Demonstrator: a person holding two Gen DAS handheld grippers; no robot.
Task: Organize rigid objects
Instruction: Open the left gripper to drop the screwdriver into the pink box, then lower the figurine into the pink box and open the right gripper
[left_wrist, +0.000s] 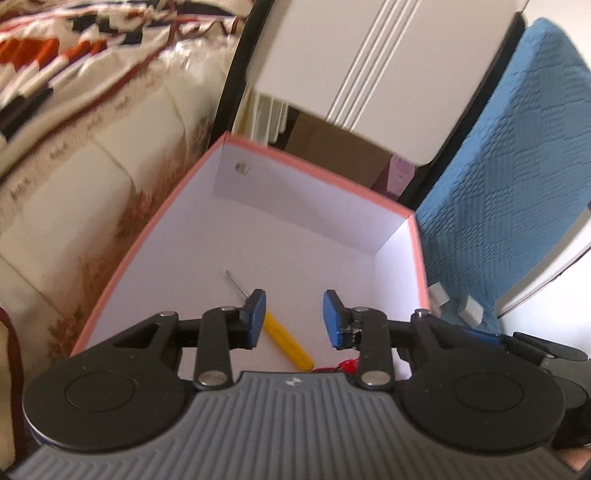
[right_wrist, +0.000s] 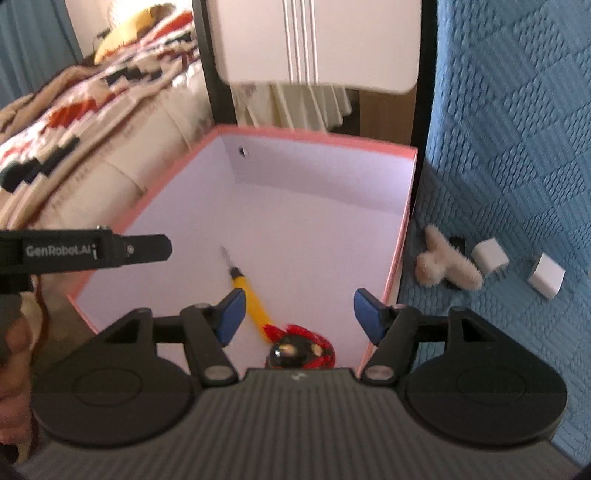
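Observation:
A pink-rimmed box (left_wrist: 314, 206) with a white inside stands open below both grippers. On its floor lies a yellow-handled screwdriver (left_wrist: 288, 343), its metal tip pointing toward the far wall. My left gripper (left_wrist: 295, 310) hangs open above the handle, with nothing between its blue pads. In the right wrist view the same box (right_wrist: 314, 177) holds the screwdriver (right_wrist: 251, 299) and a shiny black and red object (right_wrist: 299, 350) at the near wall. Only a red scrap of that object (left_wrist: 347, 365) shows in the left wrist view. My right gripper (right_wrist: 300, 310) is open above it, holding nothing.
Right of the box, on a blue quilted cover (right_wrist: 517, 147), lie a fluffy beige toy (right_wrist: 443, 266) and two white plug cubes (right_wrist: 489, 256) (right_wrist: 546, 280). A patterned blanket (right_wrist: 74, 122) covers the bed to the left. The left gripper's body (right_wrist: 92, 251) reaches over the box's left rim.

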